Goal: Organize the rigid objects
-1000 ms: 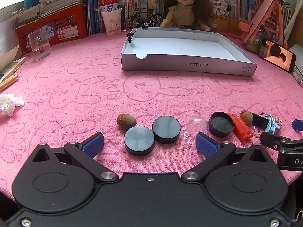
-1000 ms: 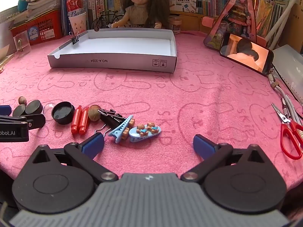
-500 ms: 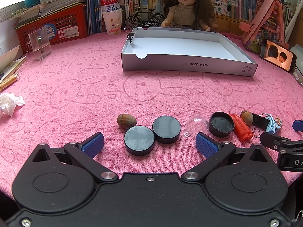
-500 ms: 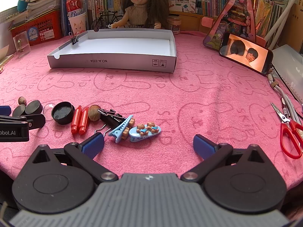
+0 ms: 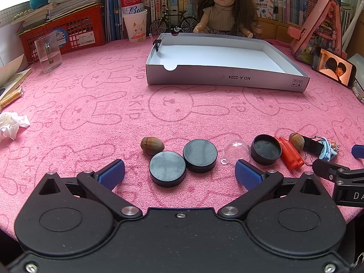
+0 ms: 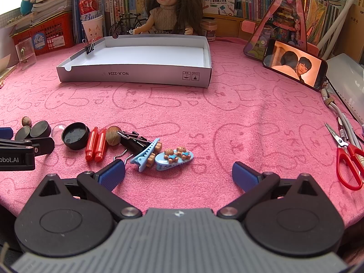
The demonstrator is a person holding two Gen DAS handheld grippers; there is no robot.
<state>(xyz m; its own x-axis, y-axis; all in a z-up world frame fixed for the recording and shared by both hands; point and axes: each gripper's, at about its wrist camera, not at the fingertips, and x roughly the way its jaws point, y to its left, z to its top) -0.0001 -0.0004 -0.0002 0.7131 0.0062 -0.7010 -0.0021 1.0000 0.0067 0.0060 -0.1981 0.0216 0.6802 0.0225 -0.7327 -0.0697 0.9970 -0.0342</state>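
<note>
The rigid objects lie in a loose row along the near edge of the pink rabbit-print cloth [image 5: 109, 95]. From the left: a brown acorn-like nut [image 5: 152, 145], 2 flat black round discs [image 5: 167, 168] touching each other, a clear plastic dome [image 5: 236, 152], a black round cap lying open side up [image 5: 266, 149], a pair of red plastic pieces side by side [image 6: 96, 143], a 2nd brown nut [image 6: 112, 132], a black binder clip [image 6: 134, 141], a light-blue toothed hair clip [image 6: 145, 154] and a blue hair clip with 2 small bears [image 6: 174, 157].

Well beyond them sits the shallow white cardboard tray [image 5: 223, 80]. Its floor is bare; only a small black binder clip [image 6: 90, 48] grips its left wall. So, judging by this, sorting has not started: all 10 loose pieces remain on the cloth, assuming the tray is where they belong.

The left gripper [image 5: 179, 174] hovers just short of the discs, fingers spread wide and holding nothing. The right gripper [image 6: 178, 174] hovers near the hair clips, likewise spread and empty.

Red-handled scissors [image 6: 350, 159] lie far right, cut off by the frame. The binder clip among the objects is partly covered by the toothed clip, and the red pieces' exact nature is unclear.
</note>
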